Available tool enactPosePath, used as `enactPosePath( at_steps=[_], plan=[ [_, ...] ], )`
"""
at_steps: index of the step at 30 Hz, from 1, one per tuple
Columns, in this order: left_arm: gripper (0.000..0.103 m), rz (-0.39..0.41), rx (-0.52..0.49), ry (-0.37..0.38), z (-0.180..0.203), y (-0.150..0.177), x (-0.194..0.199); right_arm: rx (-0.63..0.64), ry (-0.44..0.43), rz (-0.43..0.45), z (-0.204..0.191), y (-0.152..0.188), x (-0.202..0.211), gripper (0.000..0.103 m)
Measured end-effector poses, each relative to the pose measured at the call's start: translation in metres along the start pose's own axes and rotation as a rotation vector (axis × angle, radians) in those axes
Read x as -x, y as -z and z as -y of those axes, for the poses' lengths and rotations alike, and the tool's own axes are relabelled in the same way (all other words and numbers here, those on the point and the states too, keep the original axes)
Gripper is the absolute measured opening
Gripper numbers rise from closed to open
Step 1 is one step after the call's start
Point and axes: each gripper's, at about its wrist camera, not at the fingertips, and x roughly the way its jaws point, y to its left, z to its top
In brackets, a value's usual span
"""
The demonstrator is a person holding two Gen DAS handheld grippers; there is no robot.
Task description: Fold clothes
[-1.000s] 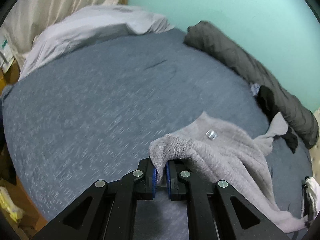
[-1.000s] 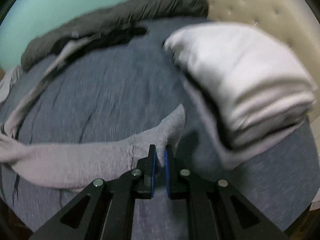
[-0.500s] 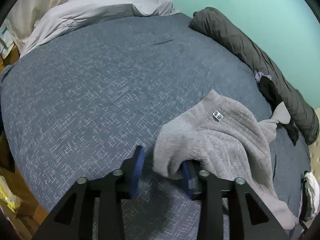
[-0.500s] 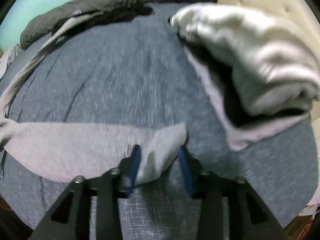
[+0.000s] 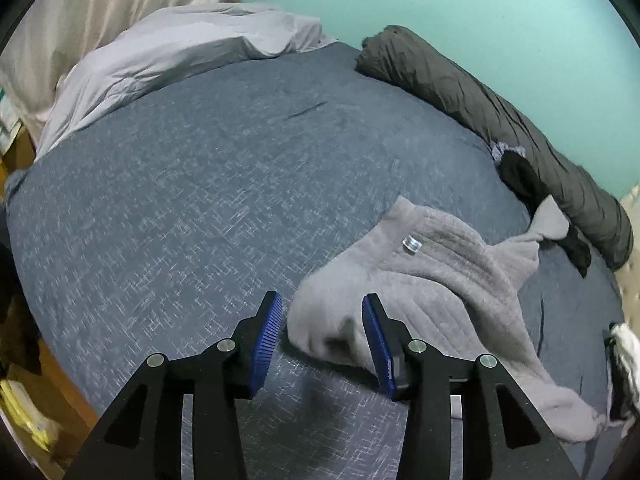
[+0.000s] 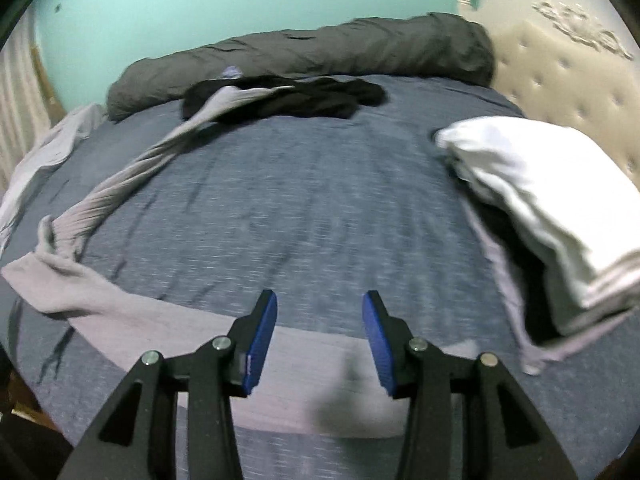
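Observation:
A grey ribbed knit garment (image 5: 440, 272) lies spread on the blue-grey bed sheet (image 5: 200, 180). Its bunched corner rests between the blue pads of my left gripper (image 5: 322, 304), whose jaws are opening and do not press on the cloth. In the right wrist view the same garment (image 6: 168, 320) runs as a long strip across the near edge of the bed and up to the far left. My right gripper (image 6: 320, 300) hovers open just above that strip, with nothing pinched between its fingers.
A dark grey rolled duvet (image 6: 320, 48) lines the far side by the teal wall, with a black garment (image 6: 288, 96) before it. A folded white stack (image 6: 540, 184) sits at the right by the padded headboard (image 6: 580, 80). A pale grey blanket (image 5: 180, 52) lies at the back left.
Both grippers were shut on the grey garment and have let it go. The cloth has dropped onto the bed, and the right gripper has lifted and drawn back from it.

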Motion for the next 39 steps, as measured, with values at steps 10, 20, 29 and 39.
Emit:
enactPosePath(
  at_steps=[10, 20, 29, 39],
  plan=[
    [0.045, 0.001, -0.021, 0.018, 0.012, -0.003, 0.002, 0.049, -0.049, 0.012, -0.033, -0.011, -0.005, 0.045],
    [0.051, -0.021, -0.141, 0.105, 0.1, -0.019, -0.02, -0.013, -0.154, 0.022, -0.071, -0.019, -0.028, 0.054],
    [0.056, -0.101, -0.316, 0.181, 0.23, -0.018, -0.072, -0.07, -0.331, -0.007, -0.134, -0.006, -0.083, 0.059],
    [0.06, -0.175, -0.511, 0.182, 0.361, -0.006, -0.151, -0.096, -0.336, -0.044, -0.136, 0.024, -0.133, 0.06]
  ],
)
